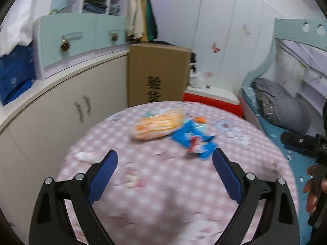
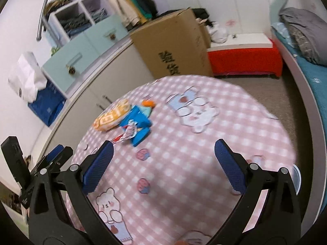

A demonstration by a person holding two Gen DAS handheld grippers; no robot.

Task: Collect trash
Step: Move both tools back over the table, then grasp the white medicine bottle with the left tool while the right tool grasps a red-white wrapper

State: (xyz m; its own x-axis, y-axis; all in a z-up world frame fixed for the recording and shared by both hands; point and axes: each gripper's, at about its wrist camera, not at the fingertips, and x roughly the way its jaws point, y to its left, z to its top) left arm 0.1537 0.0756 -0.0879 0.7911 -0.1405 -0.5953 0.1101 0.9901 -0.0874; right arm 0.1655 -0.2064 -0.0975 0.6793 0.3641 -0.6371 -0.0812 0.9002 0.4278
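Both grippers are hovering over a round table (image 2: 235, 110) covered in pink checked cloth, neither gripping anything. The left gripper (image 1: 165, 161) is holding its blue fingers wide apart; the right gripper (image 2: 164, 153) is doing likewise. Ahead of both, the trash is lying loose in a cluster: an orange snack bag (image 1: 158, 125) touching crumpled blue wrappers (image 1: 194, 140), nearer the left gripper. Bare cloth around it is probably leaving room to approach, though the table's far edge is close behind.
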